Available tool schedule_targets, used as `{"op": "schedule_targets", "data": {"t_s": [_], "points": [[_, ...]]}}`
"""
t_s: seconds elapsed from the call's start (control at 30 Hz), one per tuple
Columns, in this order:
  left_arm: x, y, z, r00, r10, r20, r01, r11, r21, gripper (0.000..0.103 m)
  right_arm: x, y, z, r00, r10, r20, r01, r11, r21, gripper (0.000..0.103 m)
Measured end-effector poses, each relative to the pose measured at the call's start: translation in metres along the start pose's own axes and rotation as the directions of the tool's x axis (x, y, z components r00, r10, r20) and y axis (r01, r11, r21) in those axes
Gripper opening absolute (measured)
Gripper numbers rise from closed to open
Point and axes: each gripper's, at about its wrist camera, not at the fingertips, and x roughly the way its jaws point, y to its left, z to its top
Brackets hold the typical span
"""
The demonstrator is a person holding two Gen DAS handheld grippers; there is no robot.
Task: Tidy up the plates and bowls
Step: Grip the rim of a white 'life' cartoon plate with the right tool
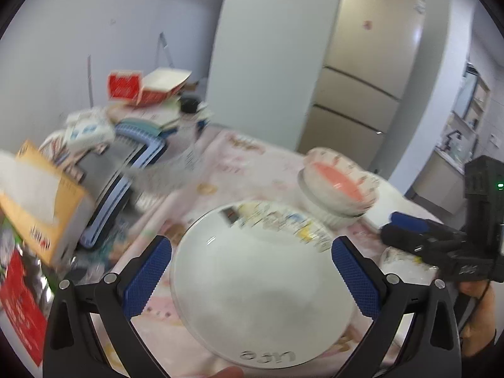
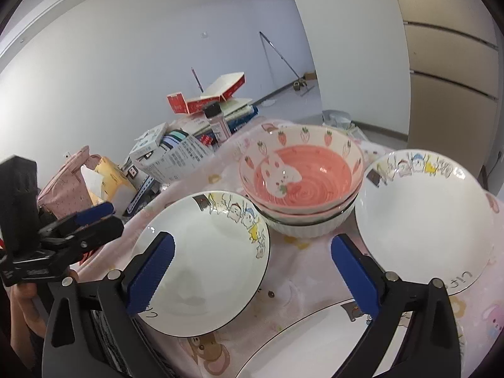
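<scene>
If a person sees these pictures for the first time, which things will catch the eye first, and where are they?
The pink strawberry bowl stands out first, nested on a white ribbed bowl mid-table. White cartoon-rimmed plates lie on either side of it: the left plate and the right plate. In the left wrist view, the open left gripper frames one such plate, and a cluttered pile of boxes fills the table's far left.

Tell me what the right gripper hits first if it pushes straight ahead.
Probably the stacked bowls: they sit dead ahead between the open right gripper fingers, past bare tablecloth. Depth is uncertain; the plates lie off to either side.
</scene>
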Motion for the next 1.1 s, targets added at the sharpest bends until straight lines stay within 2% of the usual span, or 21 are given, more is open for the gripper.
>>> {"op": "schedule_targets", "data": {"t_s": [0.13, 0.27, 0.4, 0.5, 0.6, 0.7, 0.77, 0.83, 0.9, 0.97, 1.03, 1.07, 1.1], "points": [[0.007, 0.019, -0.009, 0.999, 0.053, -0.003, -0.053, 0.998, -0.040, 0.103, 0.005, -0.002, -0.004, 1.000, -0.006, -0.017, 0.006, 1.000, 0.015, 0.100], [0.000, 0.023, -0.015, 0.991, 0.094, 0.091, -0.092, 0.995, -0.028, 0.103, 0.018, -0.002, -0.008, 0.998, -0.035, -0.047, 0.036, 0.999, 0.004, 0.100], [0.014, 0.030, -0.016, 0.995, 0.097, 0.006, -0.097, 0.995, -0.027, 0.103, 0.026, 0.002, -0.011, 0.996, -0.062, -0.068, 0.060, 0.998, -0.028, 0.100], [0.024, 0.038, -0.018, 0.994, 0.100, -0.050, -0.103, 0.992, -0.071, 0.103, 0.027, 0.002, -0.010, 0.997, -0.035, -0.071, 0.034, 0.999, -0.013, 0.100], [0.029, 0.052, -0.023, 0.994, 0.009, -0.111, -0.027, 0.987, -0.161, 0.103, 0.030, 0.000, -0.011, 0.996, -0.029, -0.080, 0.029, 1.000, -0.001, 0.100], [0.037, 0.054, -0.030, 0.987, -0.051, -0.149, 0.026, 0.985, -0.168, 0.103, 0.039, 0.000, -0.014, 0.993, -0.003, -0.119, 0.005, 1.000, 0.018, 0.089], [0.047, 0.054, -0.034, 0.976, -0.104, -0.192, 0.069, 0.981, -0.182, 0.102, 0.045, 0.002, -0.016, 0.988, 0.013, -0.152, -0.011, 1.000, 0.018, 0.075], [0.056, 0.058, -0.037, 0.962, -0.154, -0.227, 0.104, 0.971, -0.216, 0.089, 0.046, 0.003, -0.017, 0.987, 0.014, -0.159, -0.012, 1.000, 0.014, 0.070], [0.055, 0.061, -0.038, 0.964, -0.153, -0.217, 0.102, 0.968, -0.230, 0.087, 0.050, 0.002, -0.017, 0.985, 0.005, -0.172, -0.002, 1.000, 0.019, 0.066], [0.055, 0.059, -0.039, 0.967, -0.139, -0.214, 0.090, 0.970, -0.227, 0.082, 0.054, 0.000, -0.018, 0.981, 0.010, -0.194, -0.005, 1.000, 0.025, 0.048], [0.055, 0.057, -0.040, 0.968, -0.132, -0.215, 0.085, 0.973, -0.216, 0.078, 0.058, -0.002, -0.019, 0.977, 0.016, -0.213, -0.010, 1.000, 0.028, 0.039], [0.055, 0.055, -0.040, 0.968, -0.132, -0.215, 0.086, 0.974, -0.210, 0.074, 0.059, -0.001, -0.019, 0.976, 0.005, -0.218, -0.002, 1.000, 0.013, 0.036], [0.057, 0.053, -0.041, 0.966, -0.132, -0.220, 0.087, 0.975, -0.205, 0.061, 0.062, 0.001, -0.020, 0.974, -0.011, -0.228, 0.009, 1.000, -0.011, 0.035]]}}
